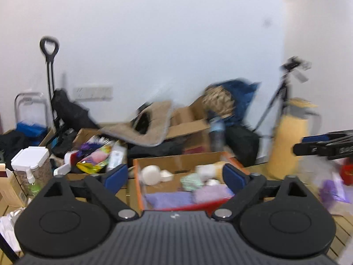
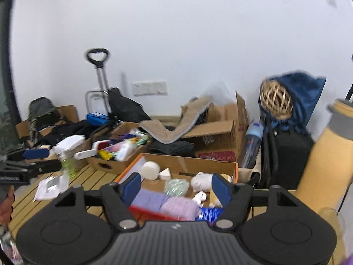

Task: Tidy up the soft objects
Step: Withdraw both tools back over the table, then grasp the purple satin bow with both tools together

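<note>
An open cardboard box (image 1: pixel 176 162) (image 2: pixel 187 161) with an orange rim holds soft things: a white round sponge (image 2: pixel 150 170), a white wedge (image 2: pixel 165 174), a green mesh puff (image 2: pixel 176 186), a white plush toy (image 2: pixel 201 182) and purple cloths (image 2: pixel 178 207). The sponge (image 1: pixel 150 175) and purple cloths (image 1: pixel 168 198) show blurred in the left wrist view. My left gripper (image 1: pixel 175 177) is open and empty above the box. My right gripper (image 2: pixel 176 186) is open and empty above the same box. The left gripper also shows at the left edge of the right wrist view (image 2: pixel 26 167).
A second box of mixed items (image 2: pixel 119 148) stands to the left on the slatted wooden table (image 2: pixel 88 178). A beige mat (image 2: pixel 176 125) drapes over a large carton (image 2: pixel 220 132). A yellow flask (image 2: pixel 326 165), a wicker ball (image 2: pixel 275 101) in blue cloth and a water bottle (image 2: pixel 251 143) stand to the right.
</note>
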Available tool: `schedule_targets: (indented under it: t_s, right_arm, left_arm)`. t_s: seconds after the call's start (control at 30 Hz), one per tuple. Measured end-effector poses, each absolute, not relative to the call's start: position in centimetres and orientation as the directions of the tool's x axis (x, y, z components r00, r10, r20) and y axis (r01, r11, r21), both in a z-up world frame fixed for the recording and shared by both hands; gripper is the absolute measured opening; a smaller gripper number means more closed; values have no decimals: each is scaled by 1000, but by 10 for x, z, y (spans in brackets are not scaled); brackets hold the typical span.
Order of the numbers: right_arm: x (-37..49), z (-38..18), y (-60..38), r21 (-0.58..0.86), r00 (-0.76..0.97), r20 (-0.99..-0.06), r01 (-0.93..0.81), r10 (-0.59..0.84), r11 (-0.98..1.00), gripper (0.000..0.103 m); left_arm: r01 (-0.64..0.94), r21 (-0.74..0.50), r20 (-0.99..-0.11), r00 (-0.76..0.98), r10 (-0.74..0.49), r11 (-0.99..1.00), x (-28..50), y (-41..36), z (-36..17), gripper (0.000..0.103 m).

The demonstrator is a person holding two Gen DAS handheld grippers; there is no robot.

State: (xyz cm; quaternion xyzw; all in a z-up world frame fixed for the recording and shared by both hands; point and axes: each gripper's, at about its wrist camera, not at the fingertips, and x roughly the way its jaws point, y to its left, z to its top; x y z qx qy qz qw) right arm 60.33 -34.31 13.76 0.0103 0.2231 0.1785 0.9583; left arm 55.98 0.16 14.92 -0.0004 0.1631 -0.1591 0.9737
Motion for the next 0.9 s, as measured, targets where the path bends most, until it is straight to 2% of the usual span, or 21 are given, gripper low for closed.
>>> schedule_targets:
  t_s: [0.13, 0.23, 0.33, 0.4, 0.5, 0.6, 0.77, 0.9]
  right_arm:
    - [509, 119, -345, 21, 889, -319, -340, 328, 940, 83]
    - [446, 98, -343, -17, 918, -271, -305, 289, 952, 86]
    - [391, 75, -335, -66, 942, -230, -265, 244, 962, 96]
    - [360, 57, -330, -72, 950, -223, -239, 218, 968, 99]
    - [333, 39, -331, 24, 934, -266, -242, 239, 970, 99]
    - [319, 31, -332, 63, 922, -283, -258, 265, 964, 99]
    - [317, 28, -337, 63, 928, -281, -238, 246, 969, 99]
    - [340, 12, -338, 99, 910, -326, -236, 256, 967, 99]
  left_arm:
    - [311, -44, -182, 932, -314, 949, 462, 12, 132, 102]
    - [314, 24, -170, 937, -305, 949, 402, 10, 112, 103]
    - [272, 142, -139, 958, -252, 952, 344, -1, 82, 103]
    - [258, 169, -141, 961, -236, 951, 320, -8, 65, 103]
    - [312, 118, -192, 939, -287, 943, 302, -13, 52, 103]
    - [309, 140, -198, 940, -279, 941, 296, -21, 50, 103]
    - [302, 70, -196, 939, -284, 951, 306, -18, 50, 103]
    - [262, 16, -256, 934, -249, 965, 329, -17, 34, 103]
